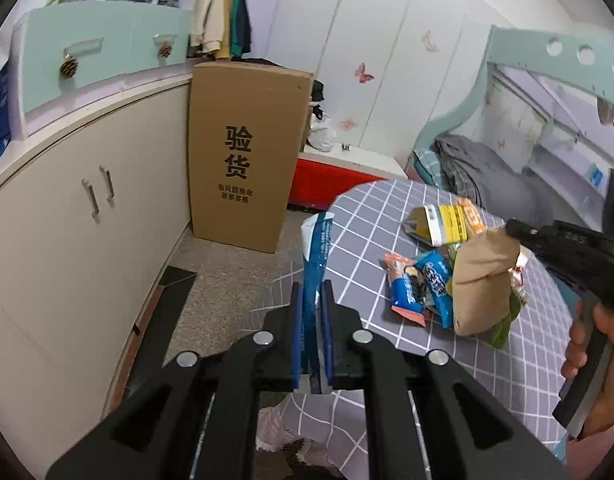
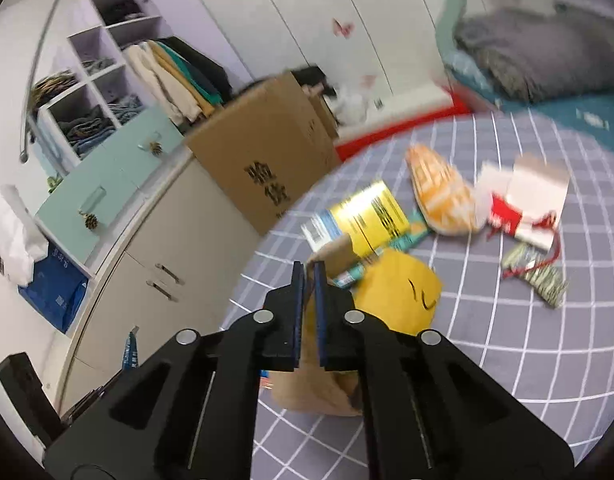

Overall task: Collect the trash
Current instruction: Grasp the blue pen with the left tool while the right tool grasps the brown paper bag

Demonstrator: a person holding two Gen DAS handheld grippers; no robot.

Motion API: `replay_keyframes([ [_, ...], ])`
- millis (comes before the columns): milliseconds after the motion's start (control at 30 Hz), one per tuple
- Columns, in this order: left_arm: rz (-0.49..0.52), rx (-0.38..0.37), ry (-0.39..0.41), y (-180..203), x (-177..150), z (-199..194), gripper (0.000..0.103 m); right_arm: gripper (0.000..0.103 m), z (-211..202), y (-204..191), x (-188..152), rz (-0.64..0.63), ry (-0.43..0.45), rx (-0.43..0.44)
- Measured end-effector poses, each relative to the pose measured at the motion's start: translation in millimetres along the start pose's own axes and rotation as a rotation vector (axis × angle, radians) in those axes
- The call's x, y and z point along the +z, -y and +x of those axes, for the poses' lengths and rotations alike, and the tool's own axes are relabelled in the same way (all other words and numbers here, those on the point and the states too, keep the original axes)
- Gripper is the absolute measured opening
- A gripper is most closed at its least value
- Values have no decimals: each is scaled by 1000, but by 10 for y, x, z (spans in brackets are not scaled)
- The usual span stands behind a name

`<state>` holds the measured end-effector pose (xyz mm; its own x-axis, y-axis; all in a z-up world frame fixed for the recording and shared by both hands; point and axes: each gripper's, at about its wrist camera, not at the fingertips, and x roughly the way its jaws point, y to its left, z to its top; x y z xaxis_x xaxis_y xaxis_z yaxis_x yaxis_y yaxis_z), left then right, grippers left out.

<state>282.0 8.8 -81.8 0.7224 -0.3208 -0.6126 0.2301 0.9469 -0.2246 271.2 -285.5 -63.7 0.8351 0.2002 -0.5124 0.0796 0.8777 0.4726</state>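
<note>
The near and right-hand stretches of the checked tablecloth (image 2: 527, 360) lie bare and open to a reach. Toward the far edge the wrapper heap (image 2: 387, 220) blocks the way, seemingly overlapping, though blur hides detail. Past the table's left edge, the cardboard box (image 1: 243, 152) and cabinet (image 1: 87, 220) narrow the floor strip (image 1: 227, 272).

Snack wrappers (image 1: 421, 288) heaped beside brown bag (image 1: 483, 280)

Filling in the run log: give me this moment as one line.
left gripper: shut on blue-and-white plastic wrapper | right gripper: shut on brown paper bag | remaining wrappers on grey checked tablecloth
</note>
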Motion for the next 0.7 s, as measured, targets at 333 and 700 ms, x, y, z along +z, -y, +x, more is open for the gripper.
replay_keyframes([
  [333, -52, 8, 12, -230, -84, -209, 8, 45, -75, -314, -150, -133, 45, -168],
  [700, -74, 15, -18, -340, -121, -120, 9, 32, 356, 405, -165, 166, -140, -94],
])
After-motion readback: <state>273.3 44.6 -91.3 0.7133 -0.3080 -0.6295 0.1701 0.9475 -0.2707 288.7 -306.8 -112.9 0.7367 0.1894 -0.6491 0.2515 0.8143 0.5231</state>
